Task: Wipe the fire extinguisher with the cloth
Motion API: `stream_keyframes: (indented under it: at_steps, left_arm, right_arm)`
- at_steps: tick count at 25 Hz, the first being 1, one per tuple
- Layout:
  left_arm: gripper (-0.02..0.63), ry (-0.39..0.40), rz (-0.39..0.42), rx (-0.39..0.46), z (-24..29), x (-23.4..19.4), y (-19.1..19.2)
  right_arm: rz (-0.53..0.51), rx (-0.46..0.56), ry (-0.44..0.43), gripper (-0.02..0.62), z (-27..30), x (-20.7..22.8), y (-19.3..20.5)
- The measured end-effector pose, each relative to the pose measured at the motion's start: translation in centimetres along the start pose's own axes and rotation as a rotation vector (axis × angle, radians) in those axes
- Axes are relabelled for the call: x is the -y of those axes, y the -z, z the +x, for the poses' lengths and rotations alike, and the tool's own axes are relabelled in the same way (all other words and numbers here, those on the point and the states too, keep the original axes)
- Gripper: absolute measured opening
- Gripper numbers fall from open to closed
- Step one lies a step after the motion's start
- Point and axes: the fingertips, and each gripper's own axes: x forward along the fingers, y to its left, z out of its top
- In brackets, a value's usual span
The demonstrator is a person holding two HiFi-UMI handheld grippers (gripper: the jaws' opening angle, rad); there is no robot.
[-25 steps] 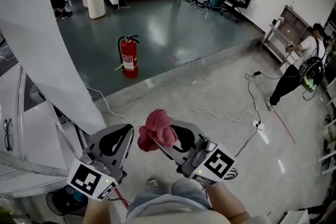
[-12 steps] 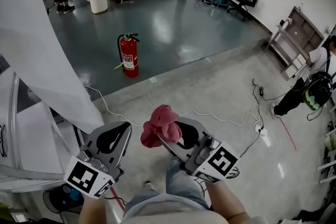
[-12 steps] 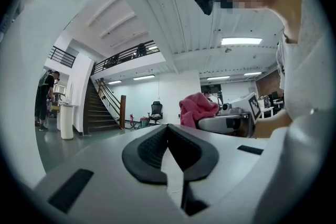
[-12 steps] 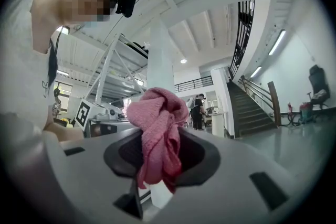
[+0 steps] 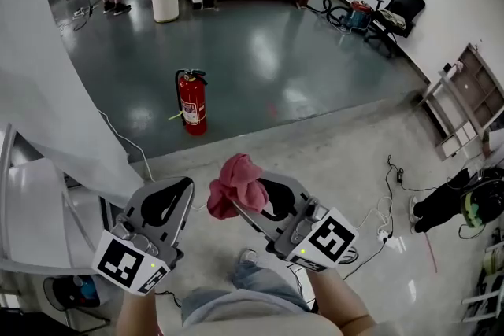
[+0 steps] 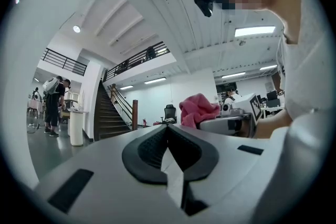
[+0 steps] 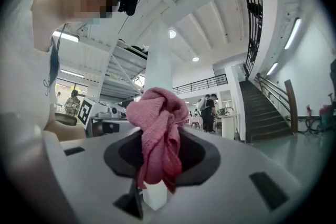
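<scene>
Between the right gripper's (image 5: 241, 208) jaws, one cloth (image 5: 235, 183).

The fire extinguisher (image 5: 194, 105) stands on the floor (image 5: 260, 51) beyond the cloth (image 5: 234, 185).

No text is readable (fire extinguisher (image 5: 193, 102) too small).

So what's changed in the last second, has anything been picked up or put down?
The person seems to have stepped forward: the fire extinguisher and the power strip on the floor sit lower in the head view than before. Nothing was grabbed or released. The right gripper stays shut on the pink cloth, the left gripper stays shut and empty, and the extinguisher stands upright, untouched.
</scene>
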Motion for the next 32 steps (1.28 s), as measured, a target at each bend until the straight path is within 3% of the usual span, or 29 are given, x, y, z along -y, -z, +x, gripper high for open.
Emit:
stream_keyframes:
  at_steps: [6,13,23,32]
  left_arm:
    - [0.009,-0.068,-0.004,0.013,6.0,-0.2,0.7]
    - [0.009,-0.093,0.006,-0.041,8.0,-1.2,2.5]
    - [0.009,-0.030,0.008,-0.059,12.8,-15.6,3.6]
    - [0.008,0.119,0.014,-0.151,14.2,-30.0,6.0]
  right_arm:
    - [0.026,-0.007,-0.042,0.137,-1.3,6.9,1.2]
    - [0.071,-0.004,-0.080,0.137,-0.3,9.2,3.1]
    - [0.103,-0.024,-0.028,0.137,12.0,16.5,5.2]
    - [0.131,-0.032,0.085,0.137,27.1,21.9,7.7]
